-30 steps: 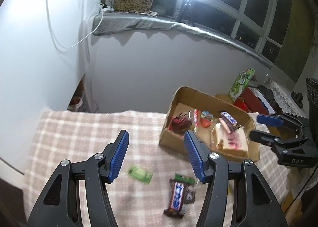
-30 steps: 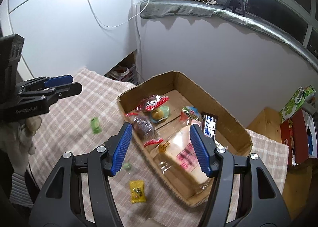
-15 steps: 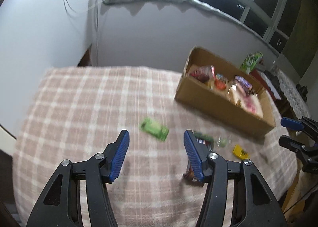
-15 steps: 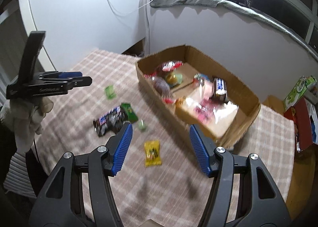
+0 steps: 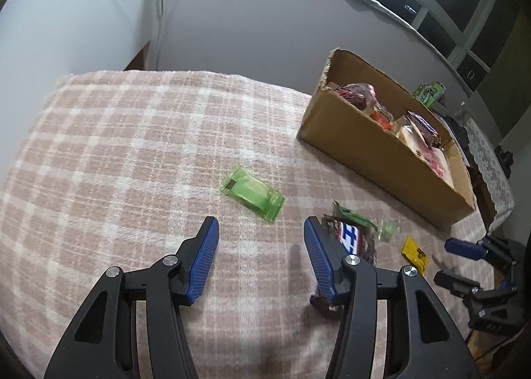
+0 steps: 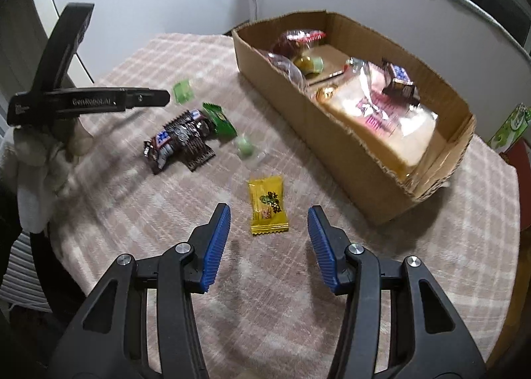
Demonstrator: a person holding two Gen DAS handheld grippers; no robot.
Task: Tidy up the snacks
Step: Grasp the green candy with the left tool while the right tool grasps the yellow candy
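Note:
A light green packet (image 5: 254, 193) lies on the plaid cloth just ahead of my left gripper (image 5: 260, 226), whose blue pads hold nothing. The yellow candy (image 6: 268, 208) lies flat on the cloth and shows between the fingertips of my right gripper (image 6: 269, 213). Those jaws are closing, and the pads stand clear of the candy on both sides. A Snickers bar (image 6: 176, 140), a dark green packet (image 6: 220, 120) and a small pale green candy (image 6: 245, 147) lie loose between the grippers. The cardboard box (image 6: 298, 103) holds bread and several wrapped snacks.
A gloved hand (image 6: 36, 160) carries the left gripper (image 6: 166, 98) at the cloth's left edge. The right gripper (image 5: 444, 259) shows low at the right of the left wrist view. A green carton (image 6: 511, 127) stands beyond the box. Grey wall runs behind the table.
Both grippers came down toward the cloth. The right one moved off the box to the yellow candy, the left one closed in on the light green packet. Both jaws narrowed.

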